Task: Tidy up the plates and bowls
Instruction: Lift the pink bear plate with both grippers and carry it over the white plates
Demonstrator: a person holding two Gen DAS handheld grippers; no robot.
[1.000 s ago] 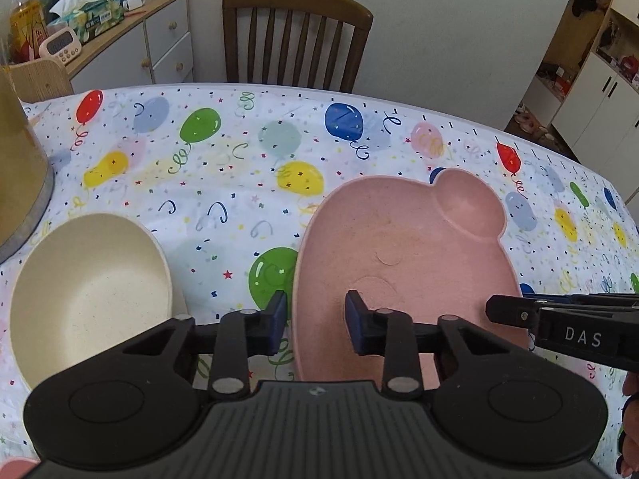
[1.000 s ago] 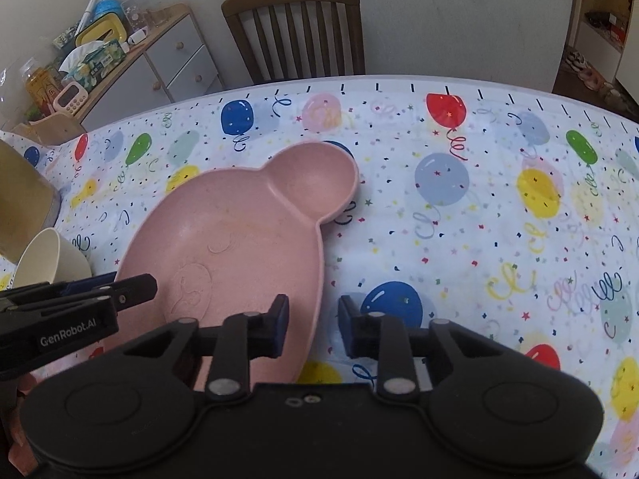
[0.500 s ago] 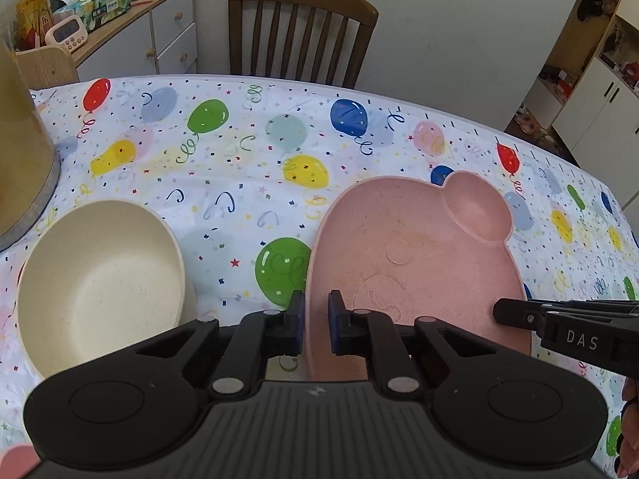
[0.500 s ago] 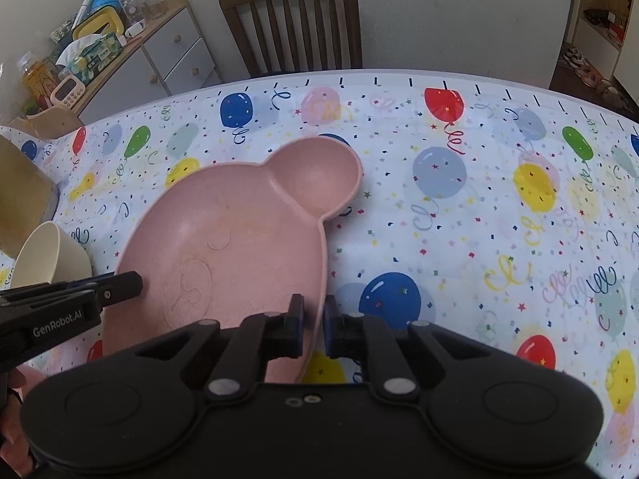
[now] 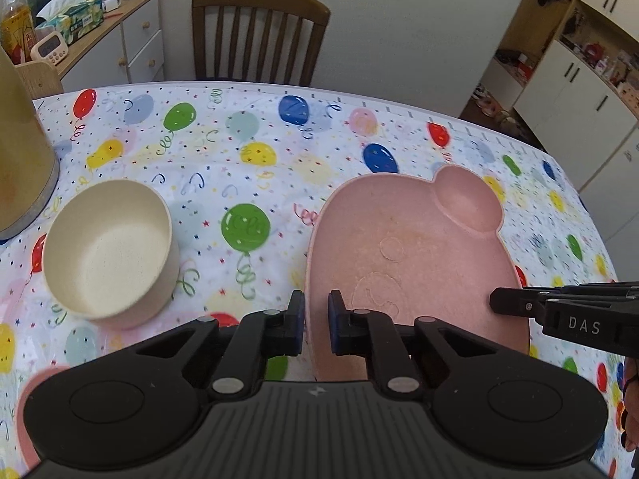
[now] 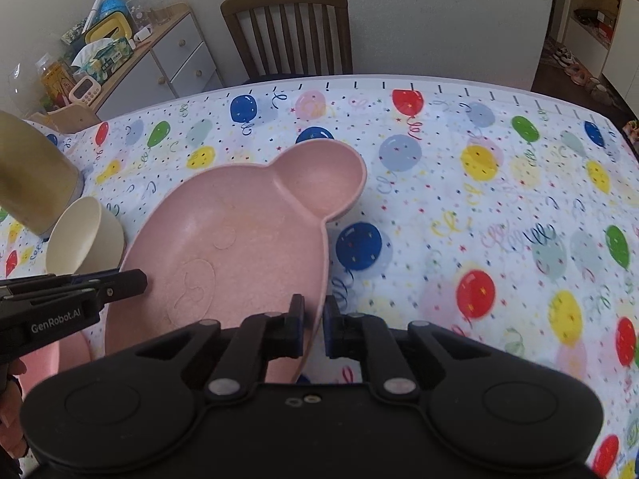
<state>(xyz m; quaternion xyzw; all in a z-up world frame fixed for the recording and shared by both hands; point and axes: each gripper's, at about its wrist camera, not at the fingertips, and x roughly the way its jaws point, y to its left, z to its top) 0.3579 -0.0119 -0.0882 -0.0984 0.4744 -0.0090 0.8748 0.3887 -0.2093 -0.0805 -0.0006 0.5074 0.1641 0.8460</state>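
A pink bear-shaped plate (image 5: 419,255) (image 6: 239,247) is held over the balloon-print tablecloth. My left gripper (image 5: 315,325) is shut on the plate's left rim. My right gripper (image 6: 312,329) is shut on the plate's right rim and shows from the side in the left wrist view (image 5: 559,311). The left gripper shows from the side in the right wrist view (image 6: 80,291). A cream bowl (image 5: 108,247) (image 6: 80,239) stands upright on the cloth left of the plate. Another pink dish (image 5: 28,411) (image 6: 68,355) lies partly hidden at the near left.
A tall tan container (image 5: 20,159) (image 6: 32,175) stands at the table's left edge beyond the cream bowl. A wooden chair (image 5: 259,36) is at the table's far side. A cluttered sideboard (image 5: 88,40) stands against the back left wall. The table's right half (image 6: 499,219) carries only the cloth.
Both grippers have closed on opposite rims of the pink plate, and the plate has come up off the cloth a little. The cream bowl has not moved.
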